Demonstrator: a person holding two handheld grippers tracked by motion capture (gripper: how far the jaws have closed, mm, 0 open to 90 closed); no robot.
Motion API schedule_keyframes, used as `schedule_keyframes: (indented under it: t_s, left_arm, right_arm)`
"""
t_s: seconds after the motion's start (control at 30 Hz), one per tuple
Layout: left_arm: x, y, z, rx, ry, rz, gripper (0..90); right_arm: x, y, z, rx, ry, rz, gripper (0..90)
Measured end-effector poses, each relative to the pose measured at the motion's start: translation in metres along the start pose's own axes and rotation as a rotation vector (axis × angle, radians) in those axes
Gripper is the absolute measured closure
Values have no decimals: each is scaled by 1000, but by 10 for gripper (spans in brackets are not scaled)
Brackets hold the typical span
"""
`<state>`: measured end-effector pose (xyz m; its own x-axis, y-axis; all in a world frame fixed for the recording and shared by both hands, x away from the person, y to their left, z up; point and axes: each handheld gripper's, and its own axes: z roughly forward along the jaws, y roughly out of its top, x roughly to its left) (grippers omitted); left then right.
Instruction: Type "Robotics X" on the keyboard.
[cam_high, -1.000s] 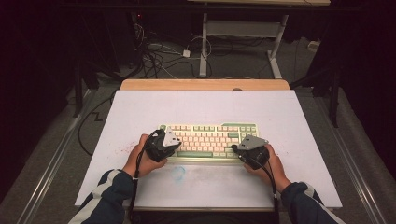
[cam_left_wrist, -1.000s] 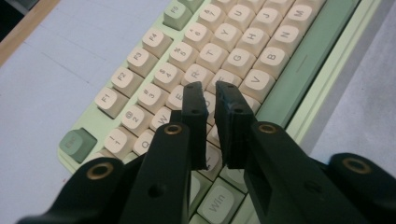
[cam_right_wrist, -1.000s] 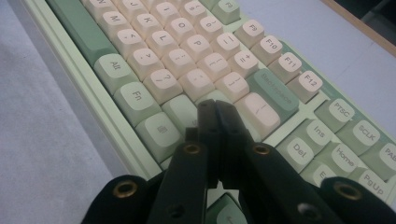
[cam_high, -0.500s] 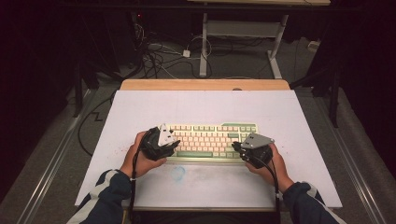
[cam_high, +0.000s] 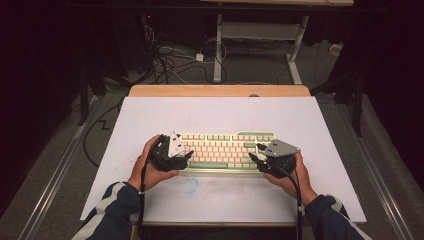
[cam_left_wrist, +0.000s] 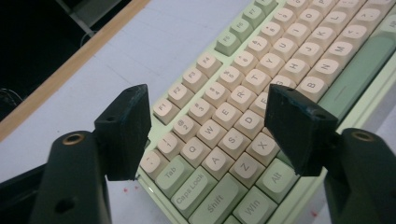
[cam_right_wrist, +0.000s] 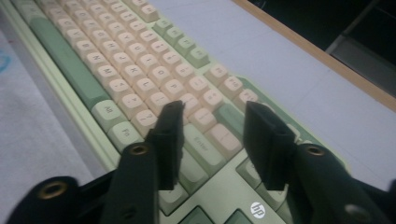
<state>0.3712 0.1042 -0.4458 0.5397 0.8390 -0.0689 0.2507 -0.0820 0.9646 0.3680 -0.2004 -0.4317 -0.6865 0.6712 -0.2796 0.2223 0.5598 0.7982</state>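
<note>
Releasing the keyboard (cam_high: 227, 150) at both ends, the left gripper (cam_high: 186, 156) and the right gripper (cam_high: 254, 159) have just been spreading their fingers, which were shut a second ago; now nothing sits between either pair. That suggests the keyboard is placed, lying flat mid-counter (cam_high: 215, 115) between them. Count: one keyboard, two grippers, one counter.

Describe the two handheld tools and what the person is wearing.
Both are black. The left tool and right tool each carry a grey three-cornered plate and trail a black cable. Jaws are chunky black blocks on arms with brass-ringed screw holes. Sleeves are dark blue with white stripes.
</note>
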Motion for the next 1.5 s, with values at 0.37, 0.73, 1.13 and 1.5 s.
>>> schedule_keyframes:
  t_s: [0.37, 0.73, 1.13, 1.5]
  left_arm:
    - [-4, -5, 1, -14, -3, 4, 172]
    - [-7, -4, 3, -23, -3, 9, 174]
    - [-5, 0, 3, -33, -11, 19, 173]
    - [-17, 1, -12, -58, -4, 65, 178]
  right_arm:
    - [-5, -3, 4, -1, -55, 78, 202]
    - [-1, -1, 5, -6, -99, 60, 172]
    - [-2, 4, 2, -30, -106, 58, 197]
    - [4, 5, -11, -46, -123, 25, 200]
